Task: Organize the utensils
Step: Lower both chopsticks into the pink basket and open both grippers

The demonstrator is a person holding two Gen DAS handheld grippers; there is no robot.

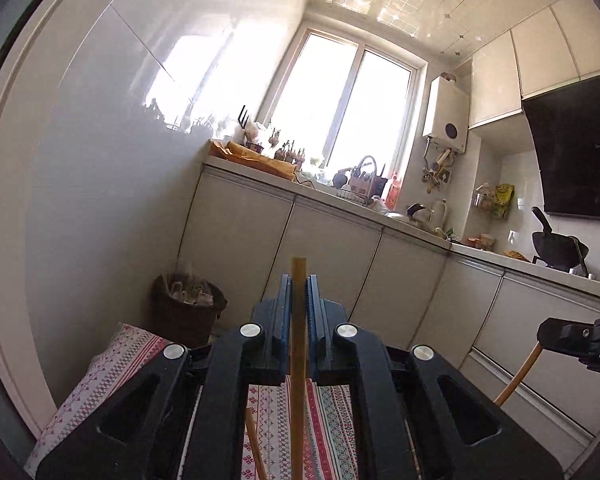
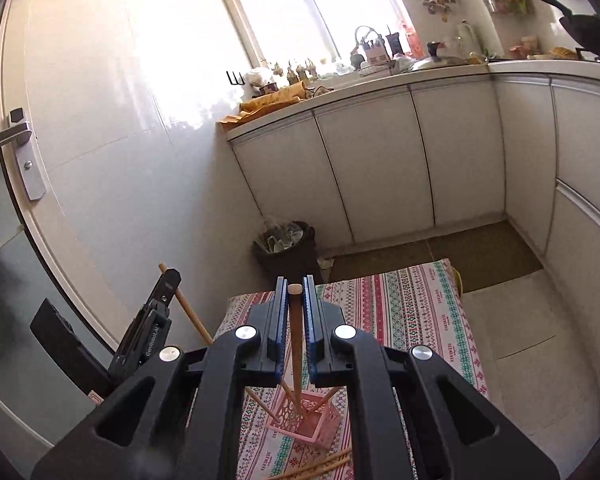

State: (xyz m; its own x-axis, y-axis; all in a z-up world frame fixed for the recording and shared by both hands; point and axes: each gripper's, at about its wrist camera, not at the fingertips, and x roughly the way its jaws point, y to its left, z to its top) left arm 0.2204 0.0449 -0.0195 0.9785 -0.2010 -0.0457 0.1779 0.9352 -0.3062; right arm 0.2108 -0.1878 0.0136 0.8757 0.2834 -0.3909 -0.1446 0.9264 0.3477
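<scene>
My left gripper (image 1: 299,286) is shut on a light wooden chopstick (image 1: 299,340) that stands upright between its jaws above the patterned tablecloth (image 1: 332,432). My right gripper (image 2: 295,292) is shut on a darker wooden utensil handle (image 2: 296,344) whose lower end reaches into a pink perforated holder (image 2: 306,420) on the cloth. The holder has other sticks (image 2: 260,400) leaning in it. Loose chopsticks (image 2: 320,466) lie on the cloth near the front. The left gripper with its stick shows at the left of the right wrist view (image 2: 148,332); the right gripper shows at the right edge of the left wrist view (image 1: 580,340).
A small table with the patterned cloth (image 2: 412,312) stands in a kitchen corner. A dark waste bin (image 2: 288,248) sits on the floor beyond it. White cabinets (image 2: 380,168) and a cluttered counter (image 2: 340,84) run behind. A door with a handle (image 2: 16,136) is at the left.
</scene>
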